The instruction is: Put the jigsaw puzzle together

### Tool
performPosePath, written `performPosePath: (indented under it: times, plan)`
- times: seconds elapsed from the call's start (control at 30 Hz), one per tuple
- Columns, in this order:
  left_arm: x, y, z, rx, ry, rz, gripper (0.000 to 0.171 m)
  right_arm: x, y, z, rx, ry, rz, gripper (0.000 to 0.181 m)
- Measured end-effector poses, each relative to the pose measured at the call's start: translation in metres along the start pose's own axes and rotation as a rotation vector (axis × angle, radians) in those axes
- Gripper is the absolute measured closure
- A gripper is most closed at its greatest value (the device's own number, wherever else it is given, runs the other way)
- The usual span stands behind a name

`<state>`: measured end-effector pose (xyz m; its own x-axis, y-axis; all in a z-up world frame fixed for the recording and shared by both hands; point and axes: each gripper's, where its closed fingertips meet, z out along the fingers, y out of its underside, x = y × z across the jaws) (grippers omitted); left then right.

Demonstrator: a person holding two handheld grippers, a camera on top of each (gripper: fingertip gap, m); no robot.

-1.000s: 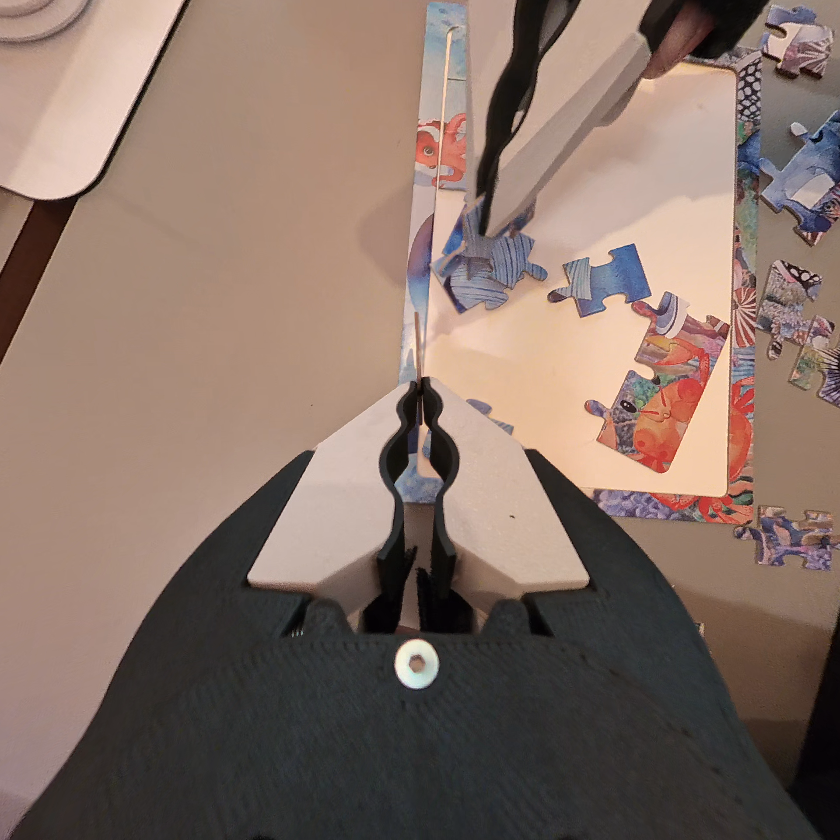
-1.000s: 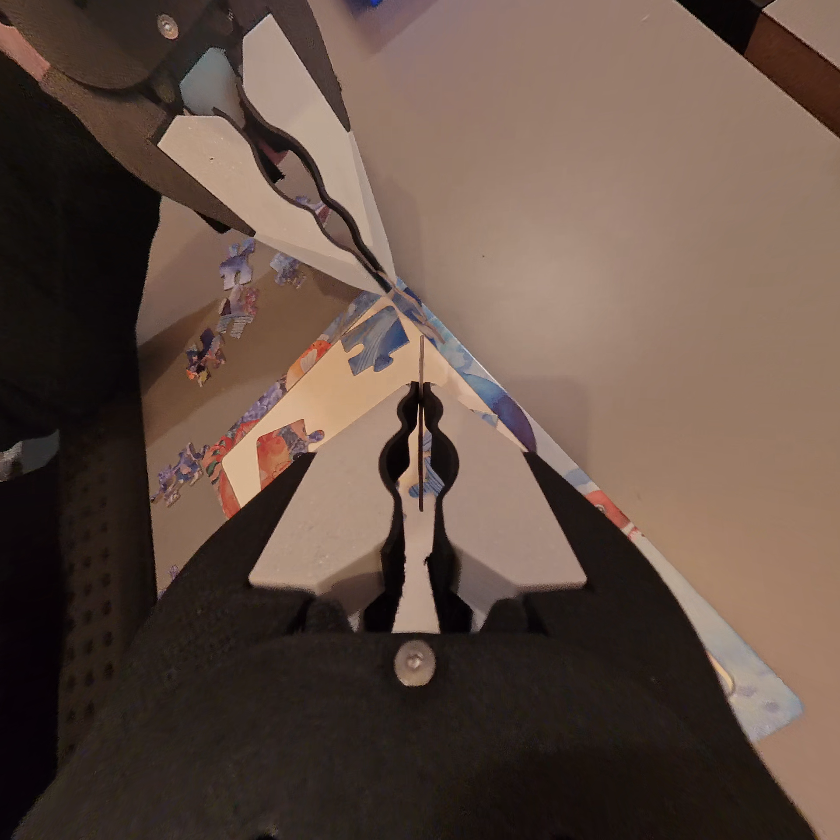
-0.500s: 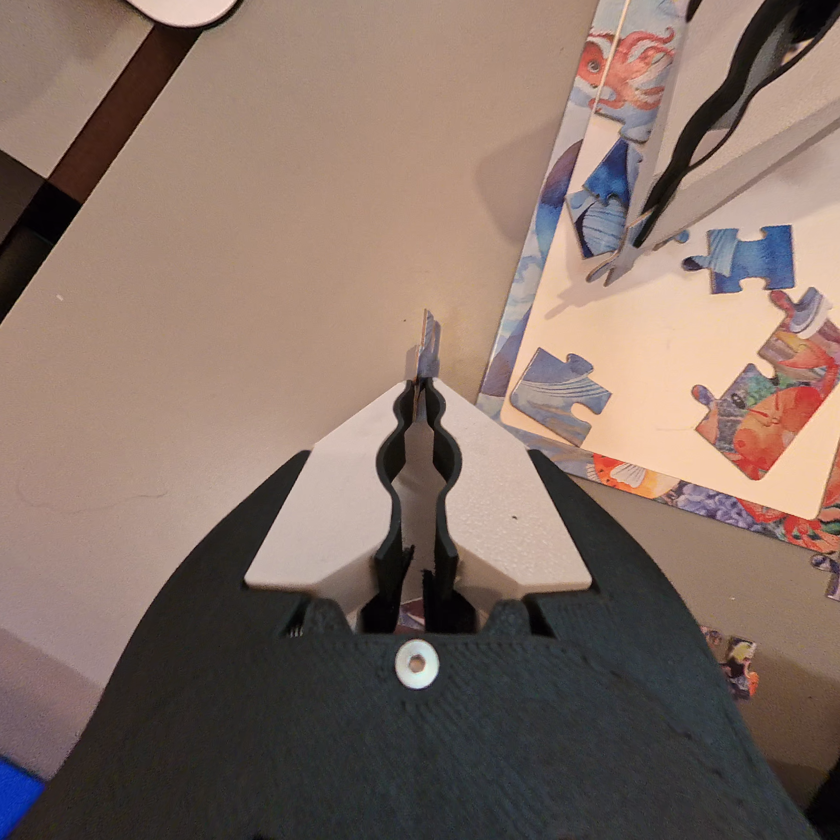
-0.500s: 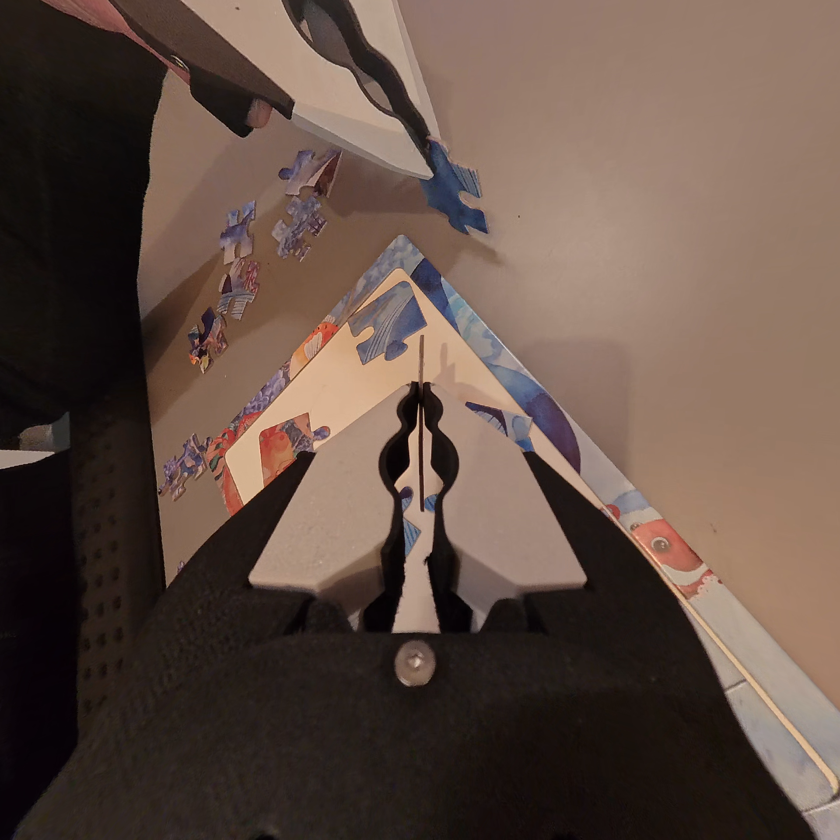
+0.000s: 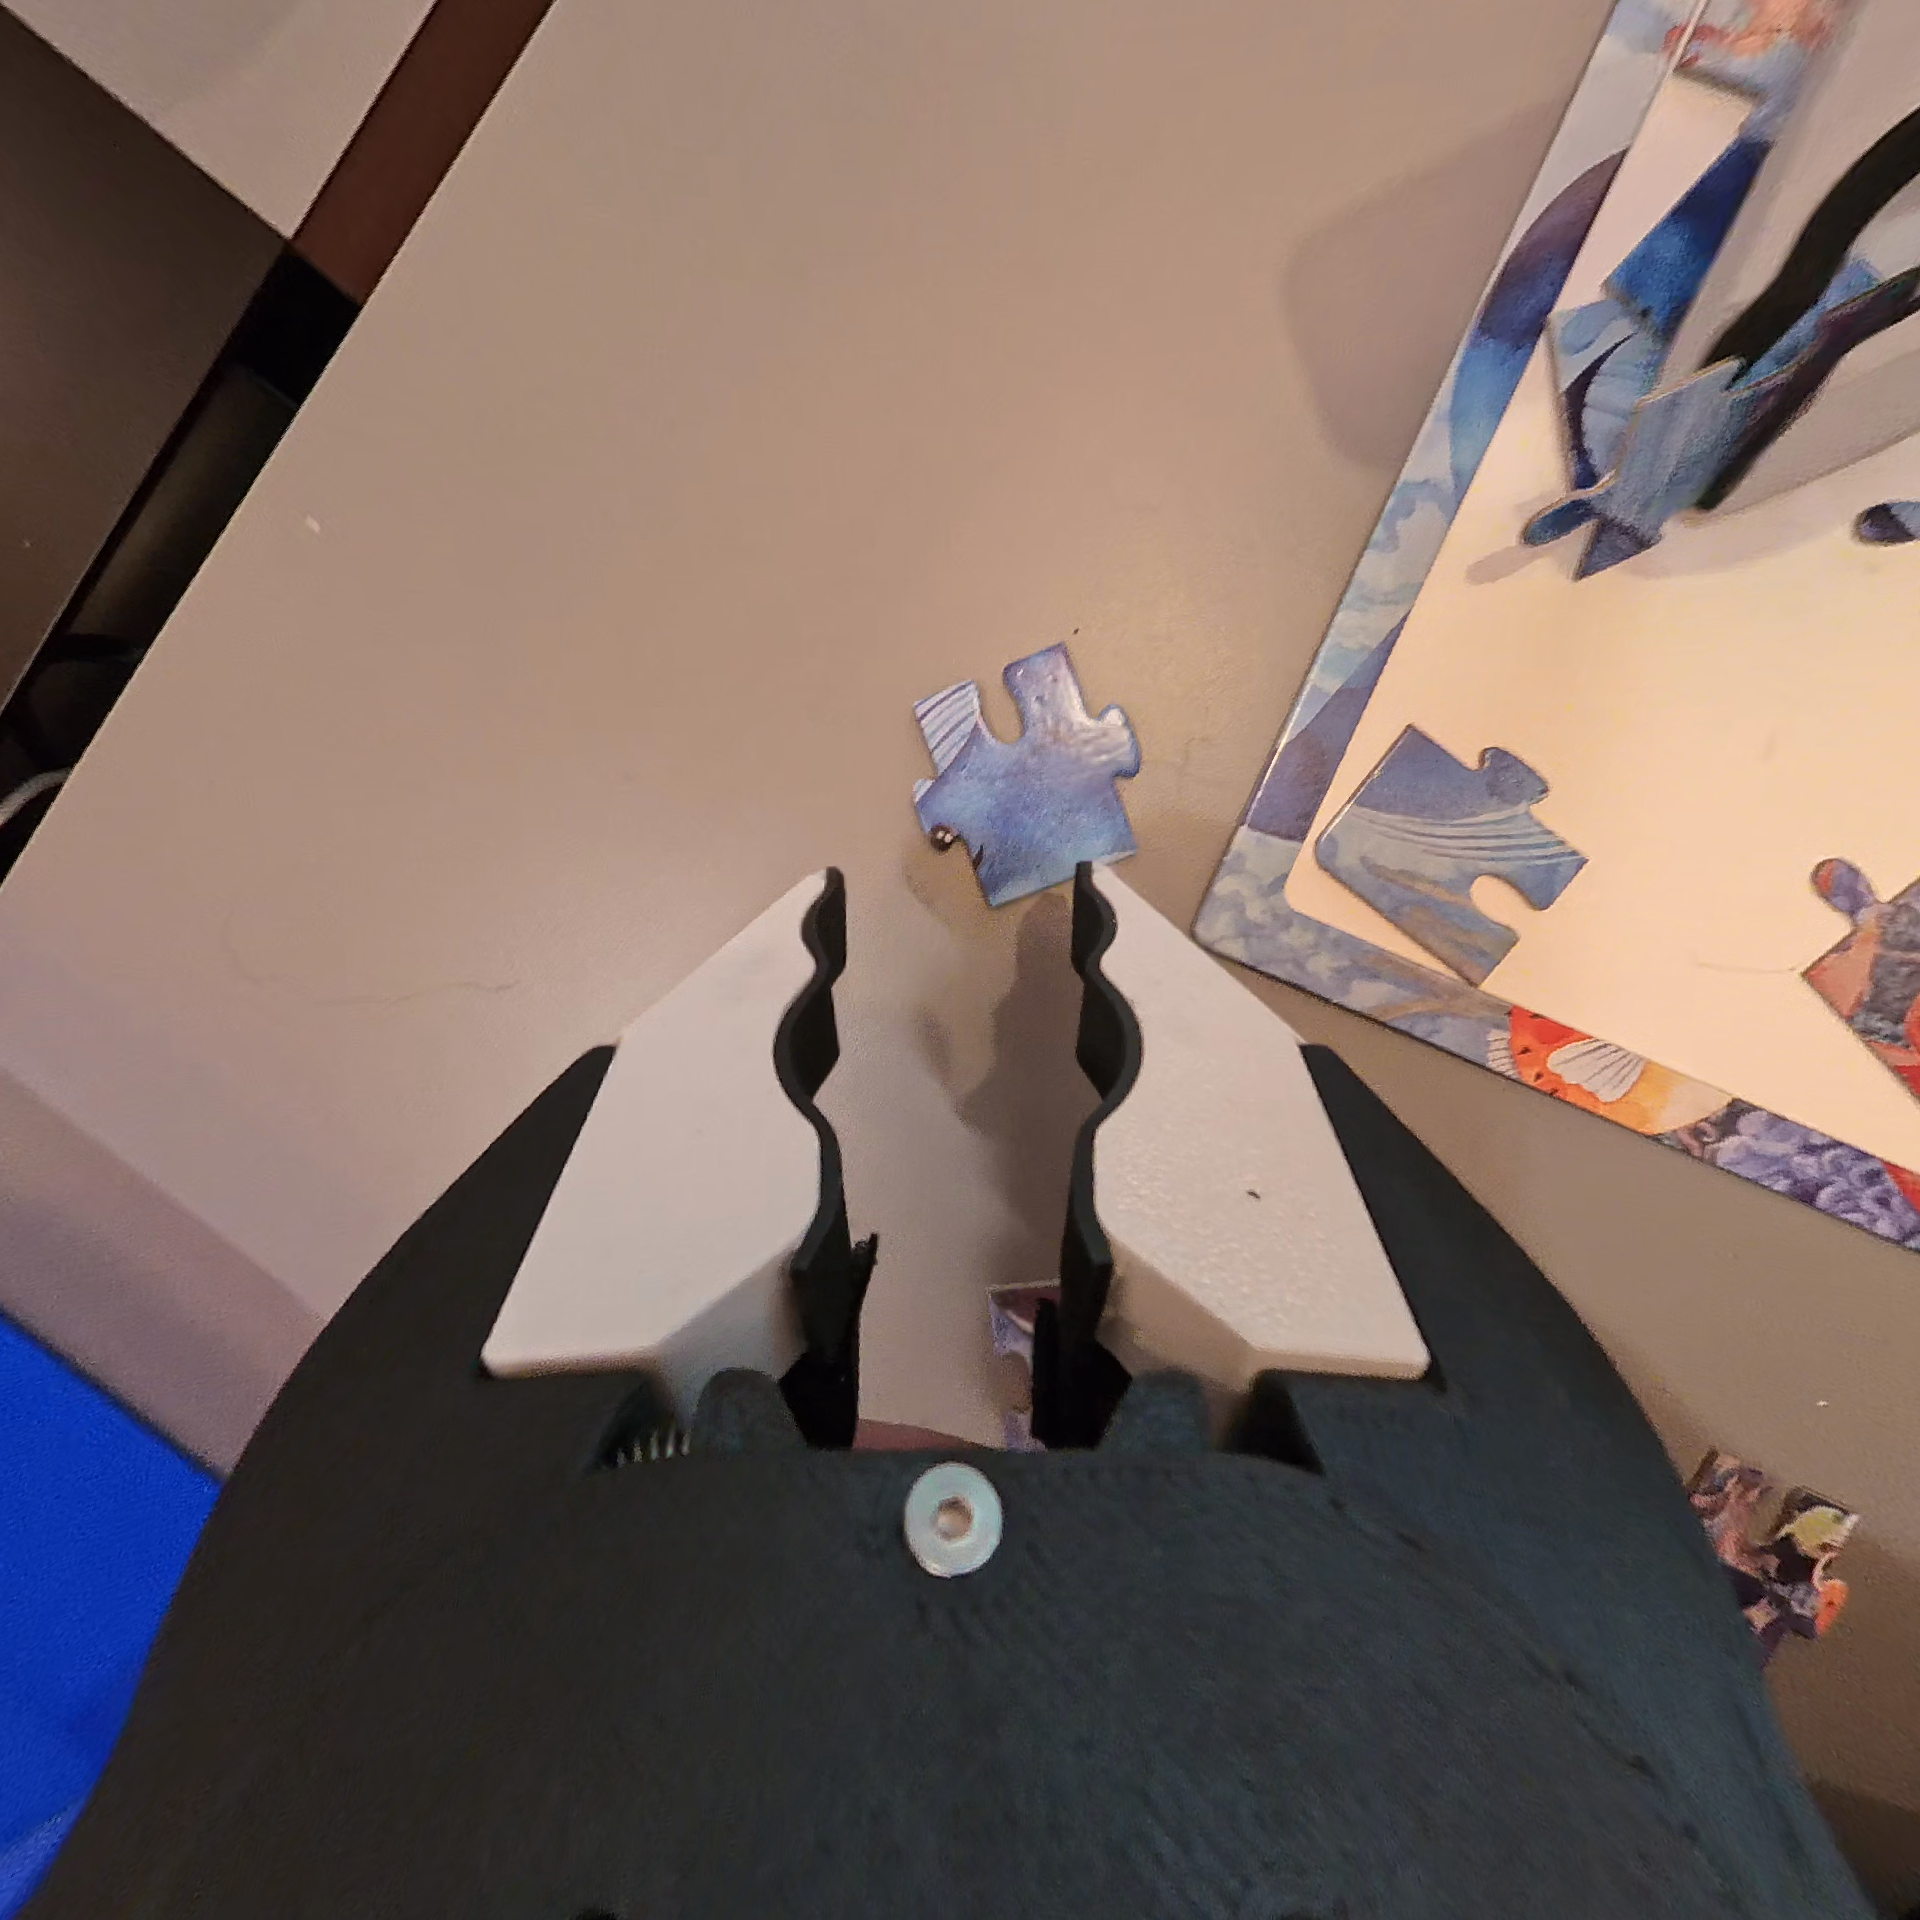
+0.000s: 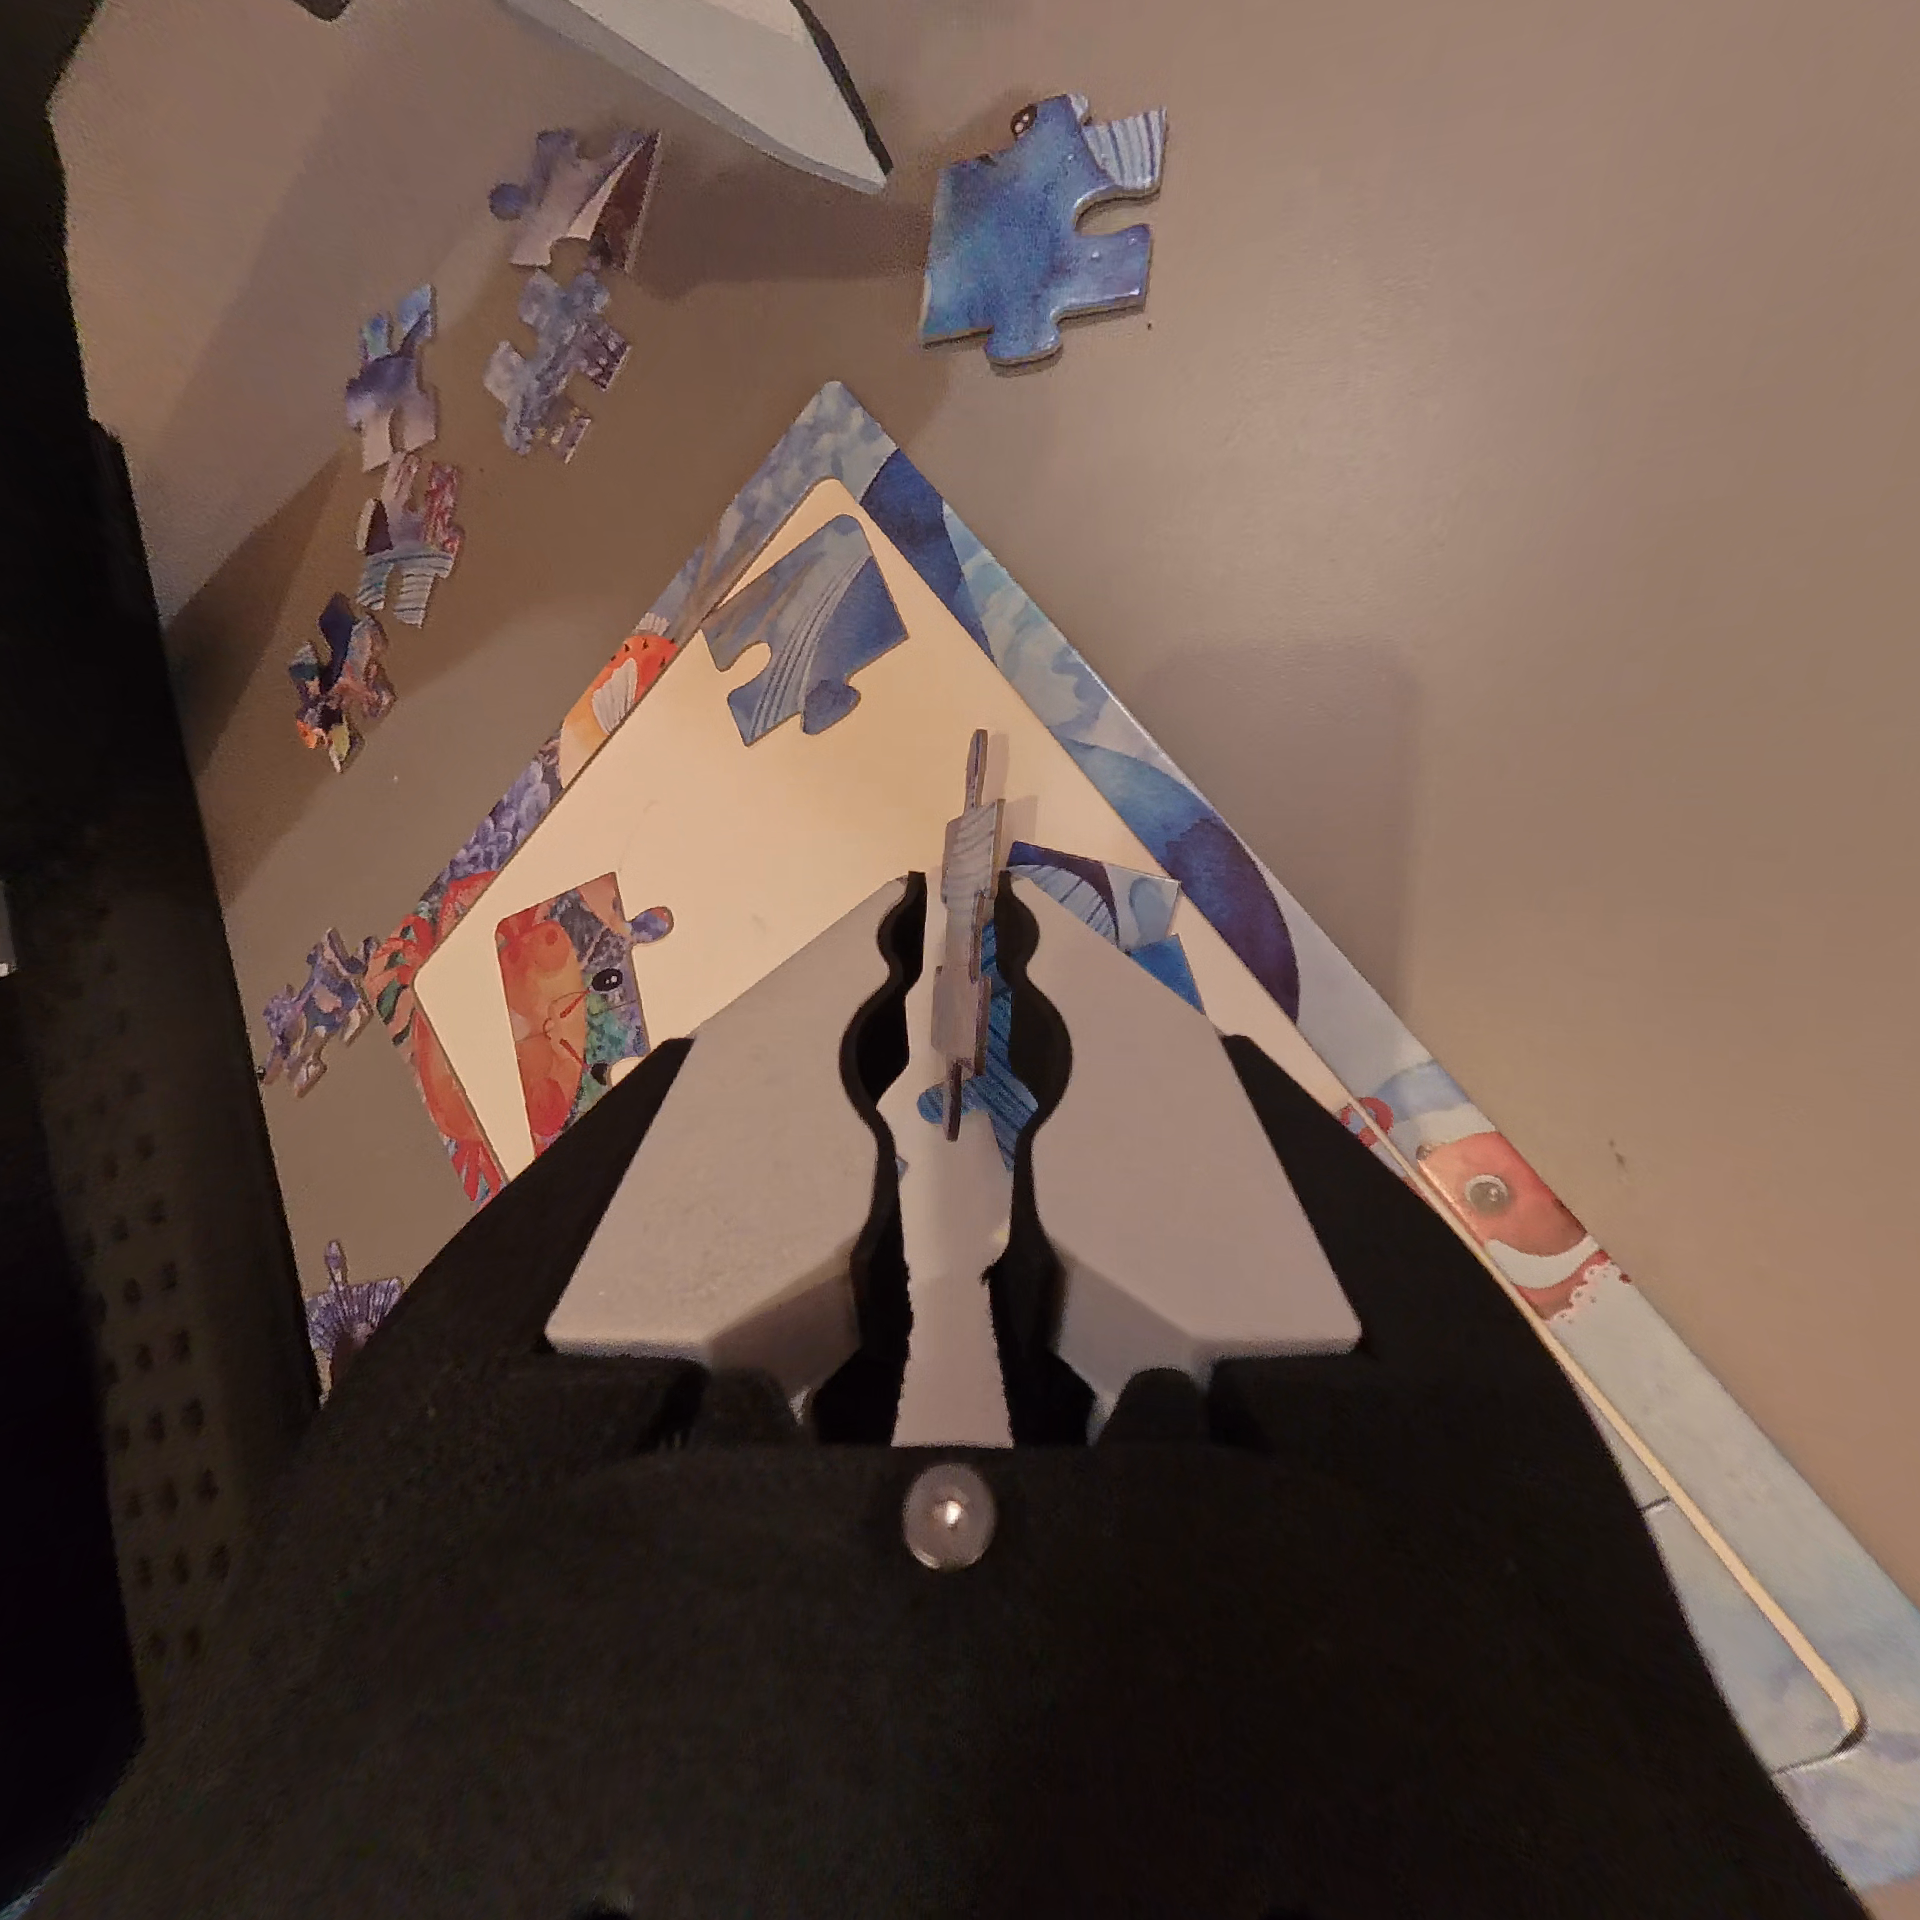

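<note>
1. Puzzle tray: a cream board with an illustrated sea-life border, lying flat on the beige table. Most of its recess is bare.
2. Pieces in the tray: a blue striped piece sits in the near corner; an orange crab section of joined pieces lies against the opposite border; further blue pieces lie beside the right gripper's tips, their seating unclear.
3. Right gripper: jaws nearly closed, pinching a pale blue piece held on edge above the tray.
4. Left gripper: jaws spread wide and holding nothing, poised over the table just short of a dark blue piece, which lies flat outside the tray, near its corner.
5. Loose pieces: several purple and blue ones scattered on the table beyond the tray; another lies by the left gripper's body.
6. Progress, as judged: early. Only a handful of pieces are placed; the held piece, the dark blue piece and all scattered ones remain to be fitted.
</note>
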<state>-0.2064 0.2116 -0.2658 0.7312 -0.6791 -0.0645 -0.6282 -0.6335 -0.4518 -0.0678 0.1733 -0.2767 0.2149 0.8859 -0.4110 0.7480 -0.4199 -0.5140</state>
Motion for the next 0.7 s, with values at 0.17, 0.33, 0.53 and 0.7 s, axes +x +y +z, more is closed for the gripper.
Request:
performPosePath:
  times: [0.17, 0.33, 0.53, 0.7]
  plan:
    - [0.002, -0.009, -0.011, 0.027, -0.026, 0.028, 0.124, -0.004, 0.001, -0.004, -0.01, -0.013, -0.027, 0.181]
    - [0.049, -0.046, -0.024, 0.156, 0.097, 0.185, 0.135, -0.014, -0.006, -0.015, 0.016, -0.015, -0.126, 0.181]
    - [0.102, -0.071, -0.023, 0.222, 0.243, 0.324, 0.145, -0.028, -0.009, -0.025, 0.026, -0.029, -0.217, 0.181]
    - [0.124, -0.078, -0.027, 0.264, 0.339, 0.353, 0.154, -0.032, -0.011, -0.029, 0.034, -0.031, -0.238, 0.181]
